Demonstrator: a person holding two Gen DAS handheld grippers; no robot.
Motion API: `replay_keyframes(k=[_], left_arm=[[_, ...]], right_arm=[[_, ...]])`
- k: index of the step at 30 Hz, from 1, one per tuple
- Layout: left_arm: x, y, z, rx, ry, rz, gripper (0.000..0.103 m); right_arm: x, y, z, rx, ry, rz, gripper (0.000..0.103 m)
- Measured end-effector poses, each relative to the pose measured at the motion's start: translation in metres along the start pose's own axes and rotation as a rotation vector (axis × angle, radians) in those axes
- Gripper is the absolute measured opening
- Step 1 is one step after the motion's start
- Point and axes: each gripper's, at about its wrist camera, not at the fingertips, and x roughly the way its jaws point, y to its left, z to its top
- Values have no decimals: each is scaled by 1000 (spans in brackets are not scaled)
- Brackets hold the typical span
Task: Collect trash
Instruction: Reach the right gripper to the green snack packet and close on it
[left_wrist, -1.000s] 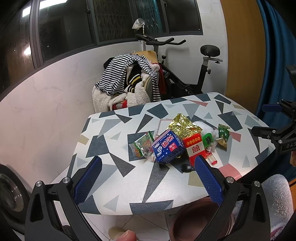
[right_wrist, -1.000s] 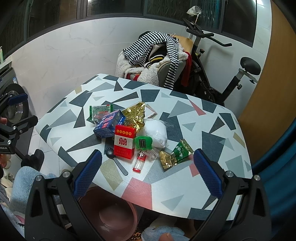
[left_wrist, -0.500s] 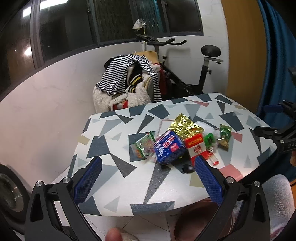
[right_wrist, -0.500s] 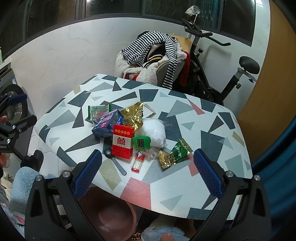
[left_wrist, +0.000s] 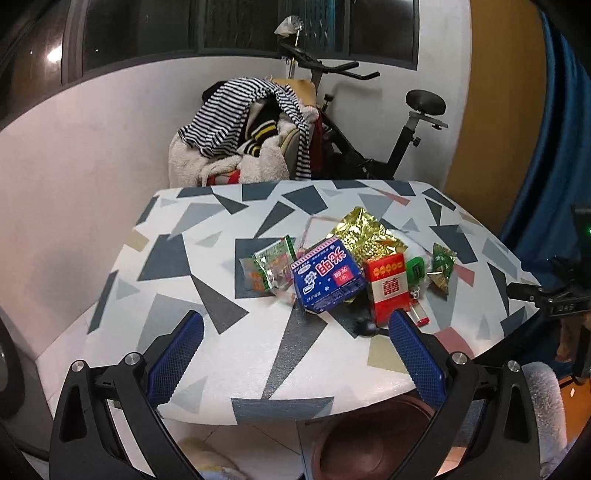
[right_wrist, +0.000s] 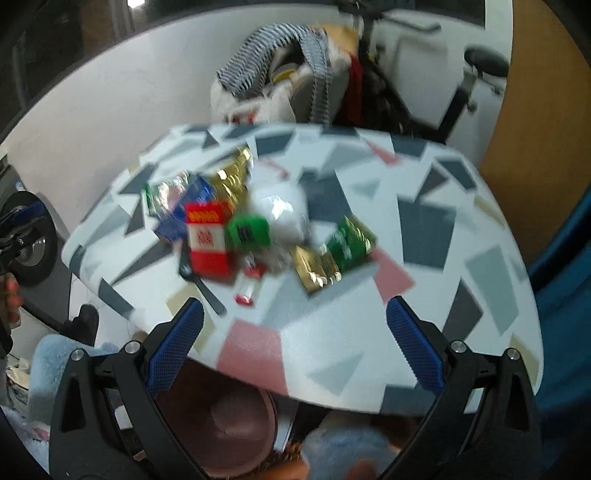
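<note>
Hovering over a table (left_wrist: 207, 354) with a pile of trash (left_wrist: 354, 273).
Both the left gripper (left_wrist: 295, 347) and the right gripper (right_wrist: 293, 336) have their jaws wide and hold nothing. The trash lies ahead of both jaws, and a brown bin (right_wrist: 229, 424) sits below the table edge.

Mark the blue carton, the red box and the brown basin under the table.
blue carton (left_wrist: 327, 278), left wrist view, top face.
red box (left_wrist: 388, 286), left wrist view, front face.
brown basin (right_wrist: 225, 428), right wrist view, inner bottom.
</note>
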Motion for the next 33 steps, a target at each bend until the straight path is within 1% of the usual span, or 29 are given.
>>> replay_keyframes(k=[2, 5, 8, 12, 13, 14, 17, 19, 23, 24, 25, 27, 30, 32, 33], left_arm=[[7, 2, -2, 19, -5, -14, 98], [17, -2, -4, 71, -18, -21, 98], [29, -3, -3, 92, -12, -12, 98], [43, 8, -5, 51, -4, 2, 98], [46, 11, -5, 39, 0, 3, 98], [49, 15, -6, 27, 4, 2, 98], [55, 25, -6, -7, 26, -21, 98], [58, 28, -6, -11, 34, -6, 98], [65, 32, -8, -12, 64, 7, 98], [67, 33, -9, -17, 72, 5, 98], [68, 34, -10, -26, 78, 4, 98], [72, 39, -11, -72, 97, -7, 98], [82, 51, -9, -165, 120, -34, 94], [91, 61, -6, -218, 123, -50, 80], [96, 64, -3, -242, 126, -55, 78]], right_arm=[[9, -7, -1, 19, 14, -12, 97], [26, -25, 3, 104, 16, 18, 97], [44, -34, 11, 149, 25, 26, 97], [81, -40, 27, 182, 45, 37, 80], [86, -42, 29, 197, 45, 32, 75], [94, -44, 32, 213, 47, 22, 68], [117, -48, 42, 257, 52, 6, 67], [133, -47, 47, 278, 73, 18, 67], [156, -48, 47, 306, 127, -5, 66], [160, -49, 45, 312, 136, -3, 61], [157, -48, 44, 310, 115, 0, 58], [154, -49, 43, 314, 108, 21, 34], [136, -47, 45, 279, 52, -3, 28], [128, -44, 46, 253, 22, -4, 27], [123, -43, 47, 236, 8, -6, 27]])
